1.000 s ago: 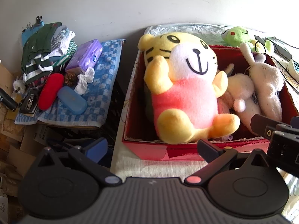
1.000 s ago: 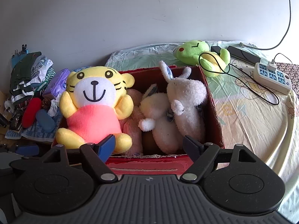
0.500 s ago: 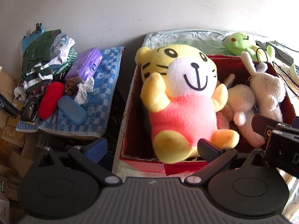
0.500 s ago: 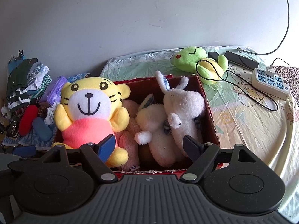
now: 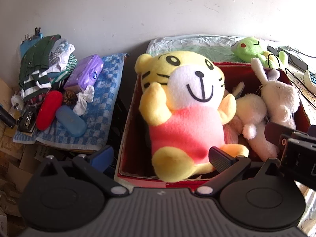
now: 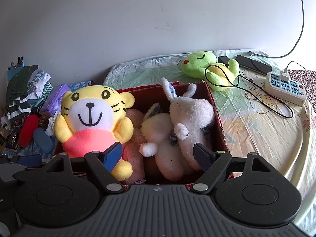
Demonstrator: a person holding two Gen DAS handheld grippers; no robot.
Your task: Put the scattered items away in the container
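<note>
Both grippers spread wide, empty, over red box.
Left gripper (image 5: 161,156) and right gripper (image 6: 158,154) sat at lower frame; tiger plush (image 6: 92,118) lay centre-left inside red box (image 6: 217,118); green frog plush (image 6: 209,67) upper right, outside.

Power strip (image 6: 285,86) with black cable (image 6: 256,98) on bedsheet (image 6: 262,130). Clothes pile (image 5: 42,73), purple case (image 5: 84,75), red case (image 5: 48,109) on blue towel (image 5: 106,106).
</note>
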